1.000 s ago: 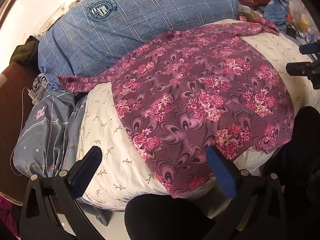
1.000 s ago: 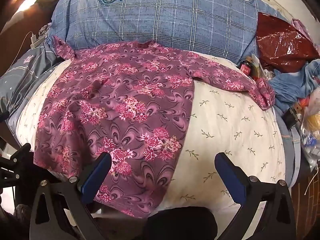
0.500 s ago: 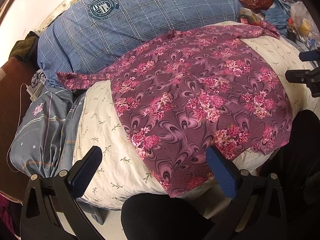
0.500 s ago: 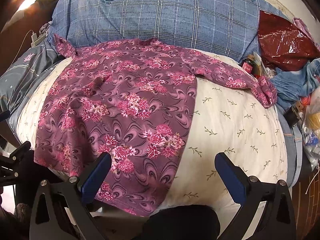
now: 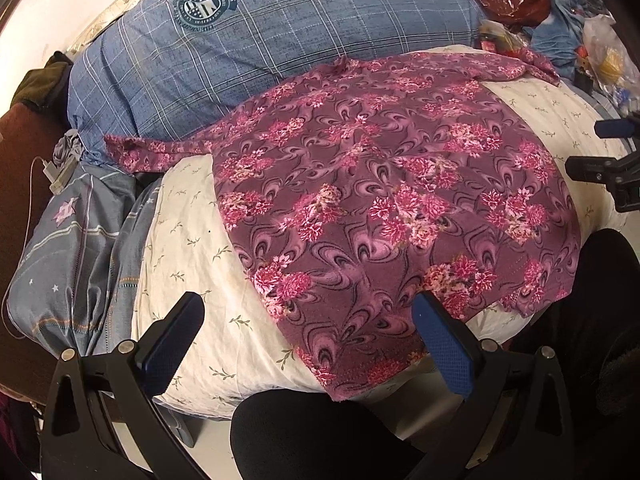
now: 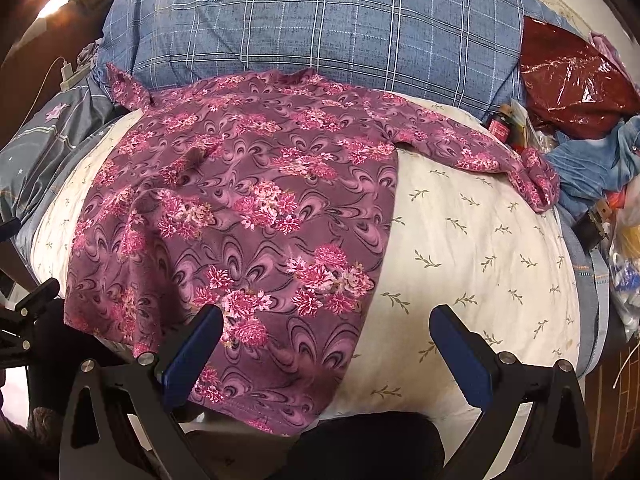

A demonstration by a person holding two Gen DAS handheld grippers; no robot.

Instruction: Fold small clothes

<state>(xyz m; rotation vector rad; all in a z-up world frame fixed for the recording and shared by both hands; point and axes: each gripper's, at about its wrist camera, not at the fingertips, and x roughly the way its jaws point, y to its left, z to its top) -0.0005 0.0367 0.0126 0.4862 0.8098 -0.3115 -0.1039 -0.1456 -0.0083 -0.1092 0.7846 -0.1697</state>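
Floral top lies spread flat on the cream leaf-print bedding, body toward you with the hem hanging over the near edge, collar up against the blue plaid pillow. Both sleeves are stretched out: one runs toward the grey star-print pillow, the other toward the clutter by the red plastic bag. No fold made yet, so you look to be at the very start, garment laid out and you lining up for the first grab. Your left tongs are wide apart, holding nothing, hovering over the near-left hem corner; one blue pad sits above the fabric, the other over bare bedding. Your right tongs are likewise spread and empty, over the near-right hem edge. Whether either pad touches the cloth, can't tell. Next move likely calls for picking a side: pinch a hem corner and the matching shoulder or sleeve, then carry that side across the middle. Cloth is thin and soft on a puffy bed, so close on the top only, not the bedding under it. The overhanging hem could drag the top off if you pull toward yourself.
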